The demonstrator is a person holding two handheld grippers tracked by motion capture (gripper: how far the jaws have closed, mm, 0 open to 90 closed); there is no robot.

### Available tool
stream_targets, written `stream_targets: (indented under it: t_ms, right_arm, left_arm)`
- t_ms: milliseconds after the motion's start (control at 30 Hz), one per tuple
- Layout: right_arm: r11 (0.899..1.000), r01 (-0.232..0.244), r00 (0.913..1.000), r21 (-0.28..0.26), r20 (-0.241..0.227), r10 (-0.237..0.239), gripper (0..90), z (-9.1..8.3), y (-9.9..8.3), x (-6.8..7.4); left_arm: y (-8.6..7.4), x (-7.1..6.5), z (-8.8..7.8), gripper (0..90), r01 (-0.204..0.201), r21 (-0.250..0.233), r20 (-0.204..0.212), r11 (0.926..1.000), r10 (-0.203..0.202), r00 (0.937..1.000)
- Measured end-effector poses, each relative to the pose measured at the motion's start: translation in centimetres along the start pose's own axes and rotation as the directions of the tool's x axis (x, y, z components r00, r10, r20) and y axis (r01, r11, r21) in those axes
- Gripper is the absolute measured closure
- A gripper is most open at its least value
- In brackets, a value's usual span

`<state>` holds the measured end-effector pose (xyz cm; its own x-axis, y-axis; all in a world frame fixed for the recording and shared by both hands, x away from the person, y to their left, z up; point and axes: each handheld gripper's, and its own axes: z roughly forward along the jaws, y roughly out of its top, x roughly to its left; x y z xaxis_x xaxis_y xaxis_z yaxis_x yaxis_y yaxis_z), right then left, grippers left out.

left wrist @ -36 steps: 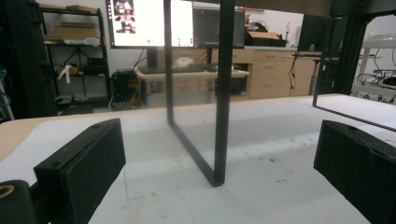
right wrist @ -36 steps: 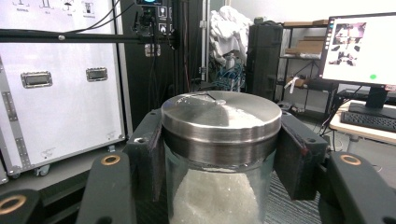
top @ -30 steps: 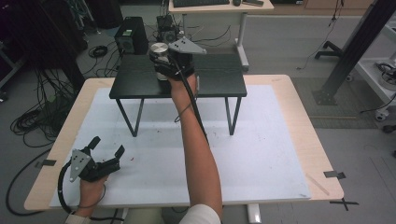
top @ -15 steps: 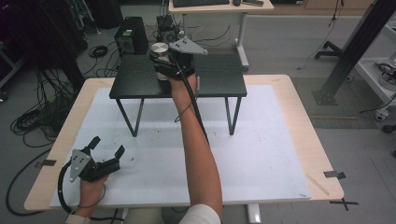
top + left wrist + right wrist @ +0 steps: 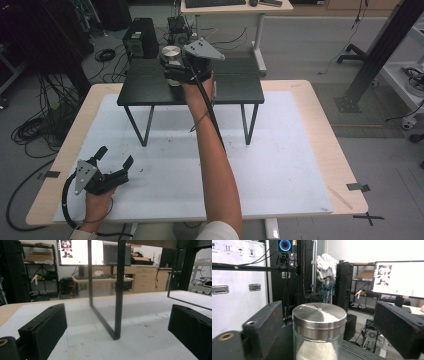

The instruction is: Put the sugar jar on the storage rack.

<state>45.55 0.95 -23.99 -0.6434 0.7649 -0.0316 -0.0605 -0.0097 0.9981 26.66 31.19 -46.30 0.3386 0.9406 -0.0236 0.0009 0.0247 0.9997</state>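
Note:
A glass jar (image 5: 319,340) with a brushed metal lid (image 5: 171,52) and white grains inside stands on the far left part of a small black table (image 5: 235,87). My right gripper (image 5: 172,67) reaches over that table, one jaw on each side of the jar. Its jaws have just been opening, and in the right gripper view (image 5: 328,315) a gap shows between each pad and the glass. My left gripper (image 5: 116,156) rests open on the white mat (image 5: 280,150) at the near left, with nothing between its jaws (image 5: 118,325).
The black table stands on thin metal legs (image 5: 119,290) over the mat, on a wooden tabletop (image 5: 320,115). Behind the table there are a black case (image 5: 140,42), cables and a desk (image 5: 235,7) with a monitor (image 5: 398,278).
Both hands keep their places. The right gripper's jaws stand a little wider around the jar than before.

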Motion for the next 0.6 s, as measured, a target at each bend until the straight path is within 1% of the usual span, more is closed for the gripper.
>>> stream_targets:
  t_ms: [100,133,267,433,600]
  right_arm:
    - [1.0,0.007,1.0,0.005,-0.001,-0.007,5.6,-0.4,0.2,-0.1]
    - [1.0,0.018,0.9998,0.01,0.001,-0.018,5.1,-0.5,0.4,-0.1]
    - [1.0,0.027,0.9996,0.004,-0.005,-0.027,3.4,-1.5,1.0,0.0]
    - [0.998,0.058,0.9981,-0.003,-0.021,-0.058,2.6,-3.1,1.9,0.4]
    - [0.998,0.067,0.9971,-0.019,-0.036,-0.068,1.4,-4.9,2.6,0.8]
  left_arm:
    - [0.0,0.0,0.0,2.5,-0.002,0.001,0.0,1.0,0.002,1.0]
    - [0.0,0.0,0.0,2.5,-0.002,0.001,0.0,1.0,0.002,1.0]
    - [0.0,0.0,0.0,2.5,-0.002,0.002,-0.001,1.0,0.002,1.0]
    - [0.0,0.0,0.0,2.7,-0.004,0.003,-0.001,1.0,0.004,1.0]
    - [0.0,0.0,0.0,2.7,-0.003,0.003,-0.001,1.0,0.003,1.0]
